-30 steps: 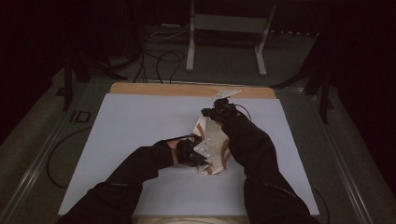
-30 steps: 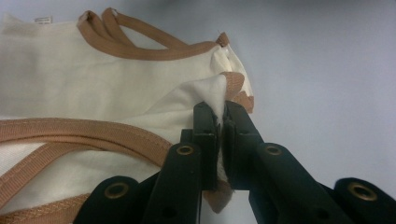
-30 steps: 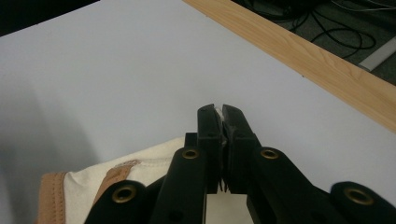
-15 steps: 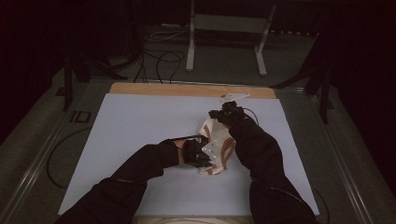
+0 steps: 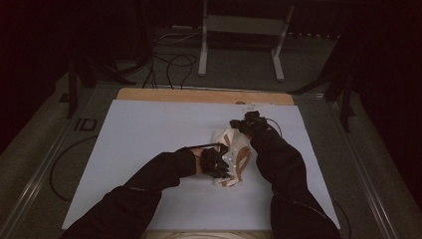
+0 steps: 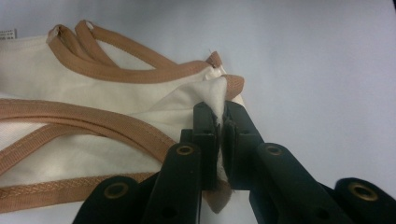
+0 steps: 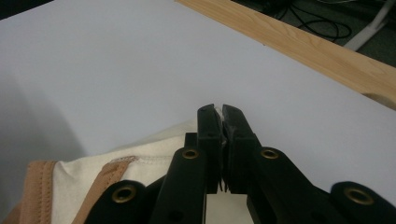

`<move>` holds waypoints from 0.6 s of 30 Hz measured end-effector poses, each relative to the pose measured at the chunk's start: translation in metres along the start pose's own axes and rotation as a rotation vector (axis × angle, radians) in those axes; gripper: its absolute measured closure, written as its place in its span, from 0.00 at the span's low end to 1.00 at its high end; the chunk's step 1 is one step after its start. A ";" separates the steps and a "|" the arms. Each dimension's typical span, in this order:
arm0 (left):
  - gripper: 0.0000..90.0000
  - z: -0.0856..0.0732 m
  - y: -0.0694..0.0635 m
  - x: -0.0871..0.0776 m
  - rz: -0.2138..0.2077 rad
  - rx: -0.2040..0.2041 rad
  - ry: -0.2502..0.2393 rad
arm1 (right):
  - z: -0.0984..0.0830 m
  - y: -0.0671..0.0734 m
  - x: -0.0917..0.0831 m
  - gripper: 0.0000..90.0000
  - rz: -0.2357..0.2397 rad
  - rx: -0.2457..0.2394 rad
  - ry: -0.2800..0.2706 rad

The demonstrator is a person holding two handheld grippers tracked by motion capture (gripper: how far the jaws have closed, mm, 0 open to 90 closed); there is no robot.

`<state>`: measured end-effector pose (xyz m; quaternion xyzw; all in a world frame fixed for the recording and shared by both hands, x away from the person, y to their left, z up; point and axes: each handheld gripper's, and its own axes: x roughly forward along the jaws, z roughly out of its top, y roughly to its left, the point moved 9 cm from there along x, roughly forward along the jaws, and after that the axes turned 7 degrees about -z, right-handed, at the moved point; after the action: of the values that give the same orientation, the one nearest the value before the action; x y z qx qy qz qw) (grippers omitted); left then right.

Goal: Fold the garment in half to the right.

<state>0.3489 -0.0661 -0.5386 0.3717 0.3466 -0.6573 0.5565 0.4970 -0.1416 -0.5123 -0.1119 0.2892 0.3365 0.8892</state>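
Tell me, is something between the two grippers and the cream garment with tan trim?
Nothing visible. The left gripper is shut on a corner of the garment; the right gripper is shut on another edge of it.

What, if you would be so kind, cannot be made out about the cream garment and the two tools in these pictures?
- Garment, high view: its overall shape is hidden under the dark sleeves and dim light.
- Garment, left tool view: cut off by the left edge; small label unreadable.
- Right tool view: the cloth it pinches is hidden between the jaws.
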 end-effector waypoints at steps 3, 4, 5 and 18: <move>0.94 0.002 0.002 0.006 -0.009 -0.012 0.001 | -0.007 -0.005 0.002 0.97 -0.005 0.016 0.004; 0.94 0.002 0.002 0.006 -0.009 -0.012 0.001 | -0.007 -0.005 0.002 0.97 -0.005 0.016 0.004; 0.94 0.002 0.002 0.008 -0.013 -0.015 0.003 | -0.010 -0.007 0.003 0.97 -0.007 0.015 0.008; 0.90 0.003 0.003 0.023 -0.015 -0.025 -0.011 | -0.028 -0.013 0.010 0.97 -0.020 0.048 0.027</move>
<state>0.3491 -0.0797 -0.5576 0.3586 0.3543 -0.6590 0.5582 0.4997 -0.1569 -0.5411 -0.0979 0.3083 0.3191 0.8908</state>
